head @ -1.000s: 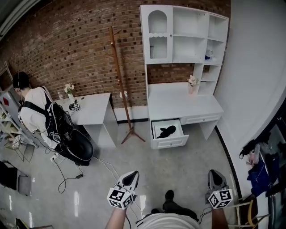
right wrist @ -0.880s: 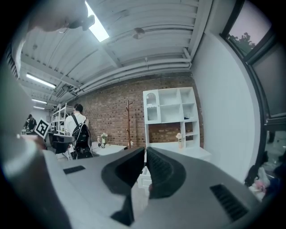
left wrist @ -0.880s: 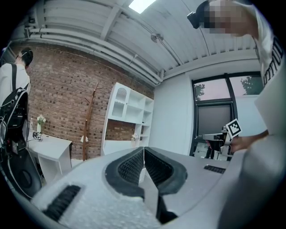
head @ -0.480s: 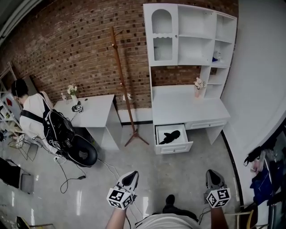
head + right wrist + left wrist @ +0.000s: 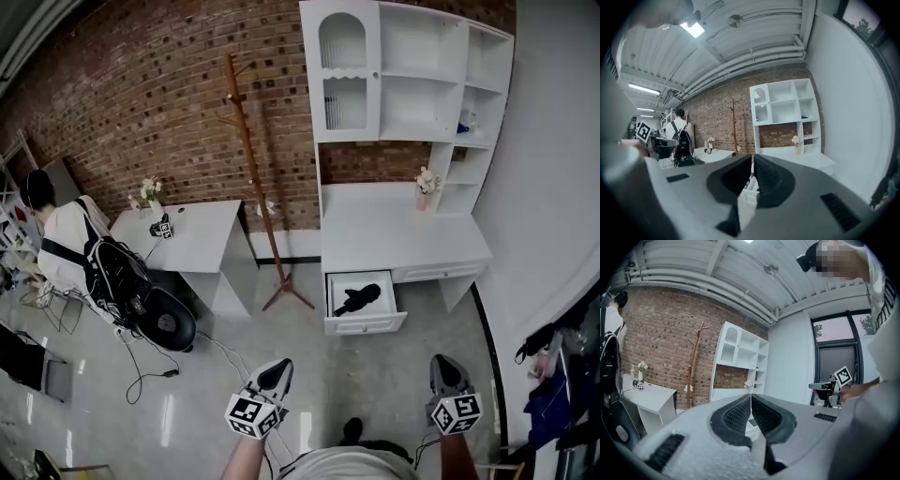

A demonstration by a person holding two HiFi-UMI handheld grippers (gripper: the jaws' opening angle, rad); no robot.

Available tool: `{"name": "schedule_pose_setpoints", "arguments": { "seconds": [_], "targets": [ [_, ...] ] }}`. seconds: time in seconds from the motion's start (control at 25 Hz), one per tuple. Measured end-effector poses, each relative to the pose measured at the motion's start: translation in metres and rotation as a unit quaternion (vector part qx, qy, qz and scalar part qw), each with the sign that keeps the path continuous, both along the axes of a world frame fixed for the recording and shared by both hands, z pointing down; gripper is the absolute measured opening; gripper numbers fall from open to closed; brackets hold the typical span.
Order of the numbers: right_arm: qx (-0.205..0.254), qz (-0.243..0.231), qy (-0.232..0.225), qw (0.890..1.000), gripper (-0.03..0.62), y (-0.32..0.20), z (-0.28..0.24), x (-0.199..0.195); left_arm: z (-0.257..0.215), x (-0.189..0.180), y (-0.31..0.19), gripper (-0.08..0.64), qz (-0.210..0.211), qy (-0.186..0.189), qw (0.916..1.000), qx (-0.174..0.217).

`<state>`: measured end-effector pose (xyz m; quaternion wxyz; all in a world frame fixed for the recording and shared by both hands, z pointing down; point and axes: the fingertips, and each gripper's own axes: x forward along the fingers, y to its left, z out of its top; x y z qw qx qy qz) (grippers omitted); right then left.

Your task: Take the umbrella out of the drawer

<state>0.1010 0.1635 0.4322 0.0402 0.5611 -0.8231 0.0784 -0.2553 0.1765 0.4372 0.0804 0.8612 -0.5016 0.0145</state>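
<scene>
**Umbrella waits in the open drawer, far from both grippers**

The black folded umbrella lies inside the open drawer under the white table, a bit right of the middle of the frame. It lies slanted, with its long way running from lower left to upper right.

The left hand-held gripper is at the bottom, left of the middle. The right hand-held gripper is at the bottom right. Both have their jaws closed together and hold nothing.

The umbrella is up the frame from them, about half way between the two and well apart from both. I cannot say which one is nearer. I think the person must first get close to the drawer, then open a hand-held gripper.
</scene>
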Motion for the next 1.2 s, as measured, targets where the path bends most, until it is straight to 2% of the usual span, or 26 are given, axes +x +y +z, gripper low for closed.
{"name": "schedule_pose_setpoints", "arguments": {
  "seconds": [0.64,1.2],
  "targets": [
    [-0.024,-0.039,-0.016,0.999,0.035,-0.098,0.018,0.039,0.004,0.056,-0.072,0.026,-0.024,-0.007,0.9995,-0.018],
    [-0.033,-0.044,-0.027,0.998,0.035,-0.132,0.025,0.040,0.007,0.064,-0.105,0.026,-0.025,-0.018,0.9991,-0.031]
  ]
}}
